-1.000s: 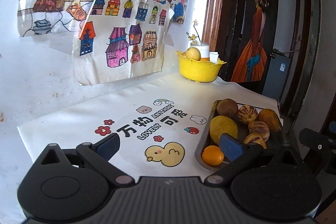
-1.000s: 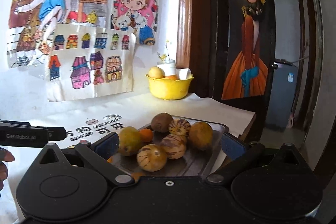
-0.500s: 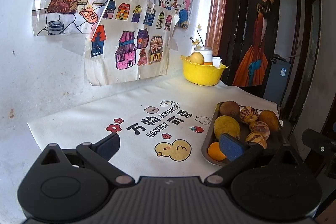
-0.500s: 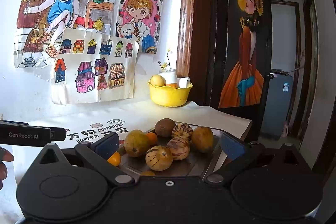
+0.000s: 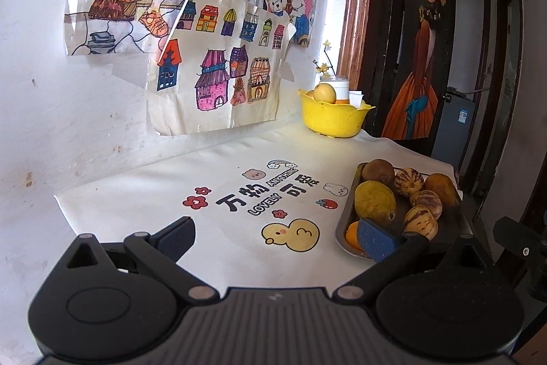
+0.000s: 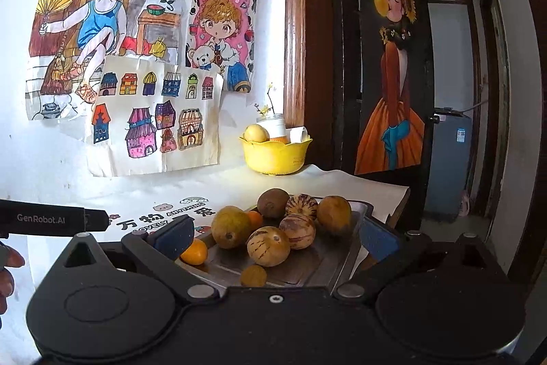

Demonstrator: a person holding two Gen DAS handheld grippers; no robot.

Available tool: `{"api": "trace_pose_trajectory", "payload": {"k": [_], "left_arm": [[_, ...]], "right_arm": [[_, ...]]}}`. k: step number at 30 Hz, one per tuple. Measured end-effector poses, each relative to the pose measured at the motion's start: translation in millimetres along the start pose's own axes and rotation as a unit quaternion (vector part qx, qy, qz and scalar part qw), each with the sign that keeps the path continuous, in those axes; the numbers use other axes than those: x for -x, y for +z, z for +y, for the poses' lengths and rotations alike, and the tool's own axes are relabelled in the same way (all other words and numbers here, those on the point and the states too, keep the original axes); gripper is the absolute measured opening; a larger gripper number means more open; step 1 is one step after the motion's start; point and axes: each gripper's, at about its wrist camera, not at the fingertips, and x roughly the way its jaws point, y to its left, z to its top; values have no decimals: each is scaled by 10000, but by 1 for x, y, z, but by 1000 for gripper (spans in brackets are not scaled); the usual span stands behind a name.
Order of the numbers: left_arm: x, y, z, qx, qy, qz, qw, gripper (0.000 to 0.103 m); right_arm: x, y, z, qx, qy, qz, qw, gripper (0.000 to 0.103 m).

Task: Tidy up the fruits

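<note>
A metal tray [image 6: 345, 257] [image 5: 343, 223] holds several fruits: a brown kiwi [image 6: 272, 202], striped melons [image 6: 268, 245], a yellow-green fruit [image 6: 230, 227] [image 5: 375, 202] and small oranges [image 6: 194, 251]. A yellow bowl [image 6: 275, 154] [image 5: 333, 120] at the back holds a pale fruit [image 6: 255, 133]. My right gripper [image 6: 273, 236] is open and empty, held just before the tray. My left gripper [image 5: 275, 240] is open and empty over the printed cloth, left of the tray.
A white cloth [image 5: 191, 183] with cartoon prints covers the table. Drawings [image 5: 218, 81] hang on the wall behind. A white jar [image 6: 271, 124] with a flower sprig stands in the bowl. The table's right edge drops off by a dark door [image 6: 389, 74].
Both grippers have pulled back and risen a little. The tray and bowl appear lower and farther in both views. Nothing was grasped.
</note>
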Motion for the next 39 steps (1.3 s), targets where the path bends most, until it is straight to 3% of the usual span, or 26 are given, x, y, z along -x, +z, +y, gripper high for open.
{"api": "trace_pose_trajectory", "payload": {"k": [18,39], "left_arm": [[4,-21,1,-66,-39,104,9999,103],[24,-40,18,-172,-82,-277,9994,103]], "right_arm": [[9,-22,3,-266,41,-63,9996,103],[9,-39,13,-110,53,-170,9998,103]]}}
